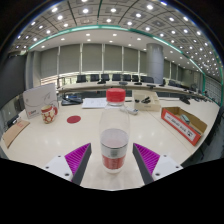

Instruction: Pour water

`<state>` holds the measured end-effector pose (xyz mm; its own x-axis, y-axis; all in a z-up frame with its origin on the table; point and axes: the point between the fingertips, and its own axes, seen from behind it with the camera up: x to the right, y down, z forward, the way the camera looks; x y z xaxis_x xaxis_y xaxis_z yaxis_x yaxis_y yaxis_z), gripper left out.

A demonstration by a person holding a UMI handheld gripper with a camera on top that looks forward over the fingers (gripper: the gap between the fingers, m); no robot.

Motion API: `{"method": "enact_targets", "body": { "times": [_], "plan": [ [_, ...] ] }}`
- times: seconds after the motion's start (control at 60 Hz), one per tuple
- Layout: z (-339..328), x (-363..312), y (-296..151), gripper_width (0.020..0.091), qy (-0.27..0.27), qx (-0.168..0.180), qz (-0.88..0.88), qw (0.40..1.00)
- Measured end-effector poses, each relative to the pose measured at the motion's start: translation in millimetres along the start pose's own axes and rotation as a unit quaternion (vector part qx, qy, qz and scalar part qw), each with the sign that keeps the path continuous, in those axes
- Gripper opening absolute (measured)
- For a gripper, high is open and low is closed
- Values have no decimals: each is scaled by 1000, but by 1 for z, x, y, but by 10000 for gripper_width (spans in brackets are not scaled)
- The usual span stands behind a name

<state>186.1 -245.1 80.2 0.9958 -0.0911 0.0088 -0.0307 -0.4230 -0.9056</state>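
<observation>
Clear cup (114, 148) with red band stands upright on the bench (150, 125) between the gripper (113, 160) pads, gaps either side, unheld. Red-lidded container (116, 97) lies beyond at 12 o'clock.

No text is showing clearly enough to read anywhere in this view. The cup (114, 148) between the fingers at lower centre is carrying a red band of print, and the white sign (39, 97) standing at the left of the table (150, 135) and the flat box (183, 123) at right are both bearing reddish markings, but every one of these is too small to make out.
</observation>
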Motion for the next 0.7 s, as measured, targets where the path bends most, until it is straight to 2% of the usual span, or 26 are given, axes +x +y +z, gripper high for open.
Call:
{"method": "enact_targets", "body": {
  "times": [0.05, 0.1, 0.167, 0.217, 0.317, 0.417, 0.55, 0.7],
  "plan": [
    [17, 7, 3, 851, 8, -1, 0, 1000],
    [31, 8, 3, 806, 9, 4, 0, 1000],
    [43, 5, 3, 678, 7, 9, 0, 1000],
    [47, 3, -1, 550, 4, 21, -2, 1000],
    [55, 3, -5, 491, 0, 27, 2, 1000],
    [54, 8, -8, 387, 12, 28, 6, 1000],
    [55, 3, -34, 359, 30, 31, -32, 999],
    [70, -20, -96, 360, 66, 45, -111, 991]
  ]
}}
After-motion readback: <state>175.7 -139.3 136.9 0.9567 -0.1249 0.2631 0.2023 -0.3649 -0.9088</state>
